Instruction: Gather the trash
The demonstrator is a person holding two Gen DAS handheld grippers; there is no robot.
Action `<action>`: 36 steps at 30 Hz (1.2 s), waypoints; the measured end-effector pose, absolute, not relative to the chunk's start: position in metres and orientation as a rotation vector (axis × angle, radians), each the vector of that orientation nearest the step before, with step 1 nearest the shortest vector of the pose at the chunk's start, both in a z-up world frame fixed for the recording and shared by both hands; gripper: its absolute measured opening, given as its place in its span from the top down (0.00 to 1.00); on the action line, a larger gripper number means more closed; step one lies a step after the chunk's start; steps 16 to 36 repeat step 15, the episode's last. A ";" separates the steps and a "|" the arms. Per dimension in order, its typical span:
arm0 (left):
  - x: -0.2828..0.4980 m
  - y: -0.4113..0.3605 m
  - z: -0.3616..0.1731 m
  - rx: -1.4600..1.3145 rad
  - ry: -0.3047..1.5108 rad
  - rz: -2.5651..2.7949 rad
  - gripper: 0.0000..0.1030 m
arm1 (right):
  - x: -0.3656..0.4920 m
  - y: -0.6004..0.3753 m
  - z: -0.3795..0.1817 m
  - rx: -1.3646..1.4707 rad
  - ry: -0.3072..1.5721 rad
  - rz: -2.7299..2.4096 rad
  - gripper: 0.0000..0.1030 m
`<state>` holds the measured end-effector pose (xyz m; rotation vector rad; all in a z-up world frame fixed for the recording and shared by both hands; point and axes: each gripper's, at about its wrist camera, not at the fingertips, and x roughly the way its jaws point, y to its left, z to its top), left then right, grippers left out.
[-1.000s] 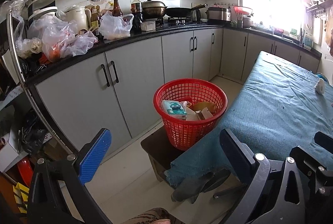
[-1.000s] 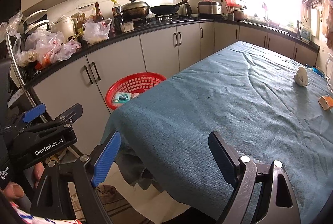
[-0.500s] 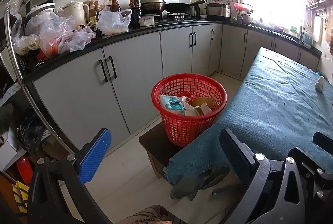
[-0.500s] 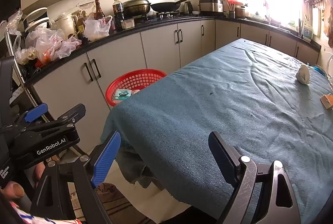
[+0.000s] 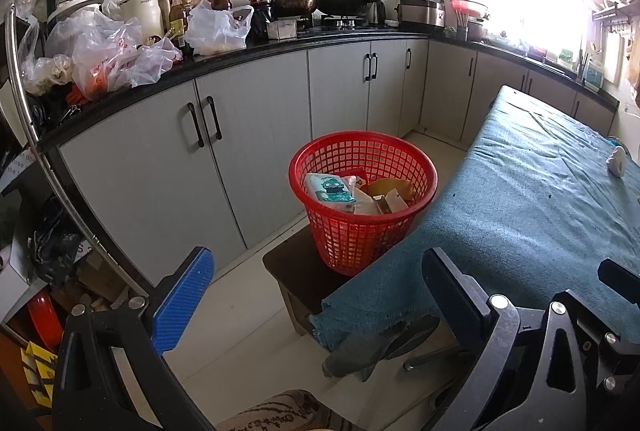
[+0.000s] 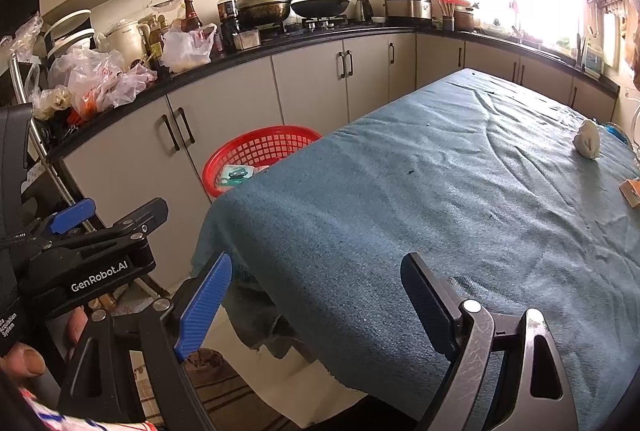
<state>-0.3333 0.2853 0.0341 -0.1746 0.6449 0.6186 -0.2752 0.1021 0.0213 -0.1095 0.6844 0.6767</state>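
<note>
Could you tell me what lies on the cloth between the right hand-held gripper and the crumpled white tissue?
Only bare blue cloth separates the right hand-held gripper from the crumpled white tissue, in the right wrist view.

Red mesh basket (image 5: pixel 362 207) part-filled with wrappers beside table; crumpled white wad (image 6: pixel 587 145) on teal cloth.

My left gripper (image 5: pixel 316 295) wide apart, nothing between fingers, hanging over pale floor (image 5: pixel 240 311). Red basket (image 5: pixel 362 215) ahead on dark stool (image 5: pixel 300 271), just beside table corner. Inside basket: teal packet (image 5: pixel 328 189), brown paper, small cartons. Blue cloth (image 5: pixel 520 207) covers table, frayed edge drooping at near corner. White wad (image 5: pixel 616 161) far right on cloth. Counter (image 5: pixel 240 51) behind holds plastic bags (image 5: pixel 108 55), bottles, wok (image 5: pixel 344 5).
</note>
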 end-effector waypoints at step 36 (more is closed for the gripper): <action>-0.332 0.289 0.034 -0.166 0.657 0.641 0.00 | -0.272 0.106 0.014 -0.111 0.710 0.688 0.13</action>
